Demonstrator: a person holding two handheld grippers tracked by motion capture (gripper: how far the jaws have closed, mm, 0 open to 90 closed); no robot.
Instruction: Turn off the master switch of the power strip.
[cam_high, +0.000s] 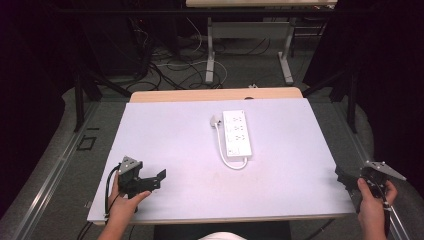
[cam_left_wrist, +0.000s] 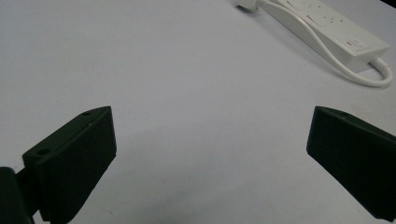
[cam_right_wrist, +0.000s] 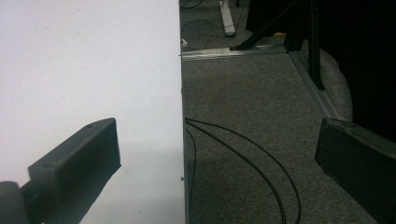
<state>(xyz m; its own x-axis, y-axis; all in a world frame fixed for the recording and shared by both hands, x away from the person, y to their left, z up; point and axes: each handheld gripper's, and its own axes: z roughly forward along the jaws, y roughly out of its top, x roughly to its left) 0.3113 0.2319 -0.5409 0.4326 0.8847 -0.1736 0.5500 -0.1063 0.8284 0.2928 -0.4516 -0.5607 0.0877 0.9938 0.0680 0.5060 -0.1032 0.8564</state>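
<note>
A white power strip (cam_high: 237, 132) lies on the white tabletop (cam_high: 175, 145) past the middle, its cord (cam_high: 226, 151) looping round to a white plug (cam_high: 215, 121) beside it. In the left gripper view the power strip (cam_left_wrist: 327, 25) sits at the upper right. My left gripper (cam_high: 152, 181) rests at the near left of the table, held by a hand, jaws wide apart and empty; the left gripper (cam_left_wrist: 210, 158) frames bare tabletop. My right gripper (cam_high: 345, 181) hovers at the table's near right edge, open and empty. From its own camera the right gripper (cam_right_wrist: 219, 163) straddles that edge.
Grey carpet (cam_right_wrist: 261, 107) with black cables (cam_right_wrist: 252, 158) lies right of the table edge. Behind the table stand white desk legs (cam_high: 210, 55) and tangled cables on the floor. Dark curtains flank both sides.
</note>
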